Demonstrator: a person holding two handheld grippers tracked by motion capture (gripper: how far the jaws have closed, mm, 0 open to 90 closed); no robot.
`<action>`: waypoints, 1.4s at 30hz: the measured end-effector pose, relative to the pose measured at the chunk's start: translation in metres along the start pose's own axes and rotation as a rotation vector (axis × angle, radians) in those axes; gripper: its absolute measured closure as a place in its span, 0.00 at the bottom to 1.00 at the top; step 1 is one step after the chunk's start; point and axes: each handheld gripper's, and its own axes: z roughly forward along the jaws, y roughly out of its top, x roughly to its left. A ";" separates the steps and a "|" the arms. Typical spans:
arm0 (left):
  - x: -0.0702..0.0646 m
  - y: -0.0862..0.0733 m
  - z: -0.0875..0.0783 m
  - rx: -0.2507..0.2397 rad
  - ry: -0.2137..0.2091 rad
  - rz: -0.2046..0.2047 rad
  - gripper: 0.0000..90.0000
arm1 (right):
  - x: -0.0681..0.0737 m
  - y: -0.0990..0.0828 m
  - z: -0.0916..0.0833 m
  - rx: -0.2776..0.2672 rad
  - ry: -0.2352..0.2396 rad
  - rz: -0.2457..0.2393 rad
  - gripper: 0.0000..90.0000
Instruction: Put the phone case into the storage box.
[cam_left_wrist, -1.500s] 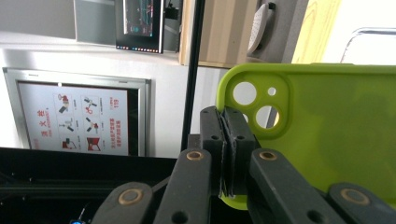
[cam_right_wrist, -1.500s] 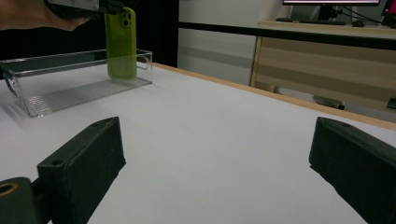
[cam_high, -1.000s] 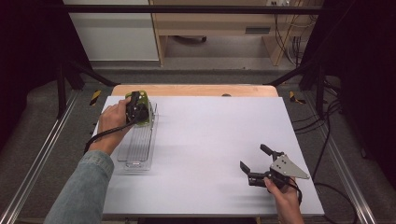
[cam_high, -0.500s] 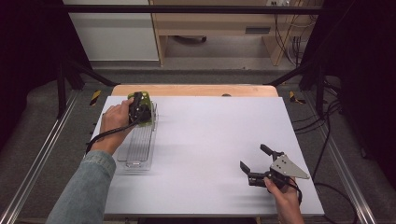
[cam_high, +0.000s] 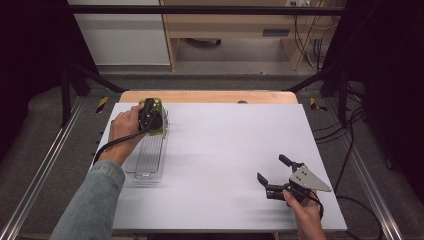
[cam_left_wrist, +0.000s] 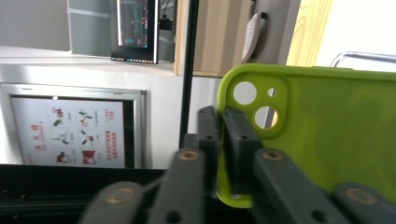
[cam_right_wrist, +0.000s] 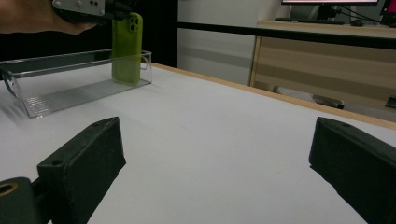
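One white table (cam_high: 220, 150), left gripper (cam_high: 149, 116) barely parting around green phone case (cam_left_wrist: 327, 135), right gripper (cam_high: 274, 176) wide, empty.

A lab recording bench
White table (cam_high: 225, 160) inside a black frame with floor rails (cam_high: 45, 165), cables (cam_high: 345, 135), a monitor (cam_left_wrist: 136, 30) and a wall instruction poster (cam_left_wrist: 70, 130)

White table (cam_high: 225, 150) with clear tray (cam_high: 147, 160)

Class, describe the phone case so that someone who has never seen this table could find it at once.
On the white table, look to the far left for the clear tray. At its far end the phone case stands upright, its edge between the left gripper's jaws. It alone is lime green.
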 end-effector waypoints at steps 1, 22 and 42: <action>0.001 0.000 0.000 -0.004 0.001 -0.011 0.82 | 0.000 0.000 0.000 0.001 0.000 0.001 0.04; 0.014 0.008 -0.031 -0.009 -0.063 -0.295 0.32 | 0.001 0.001 -0.001 -0.007 0.001 0.008 0.04; 0.010 0.021 -0.055 -0.024 -0.061 -0.286 0.21 | 0.001 0.001 -0.001 -0.003 -0.002 0.009 0.04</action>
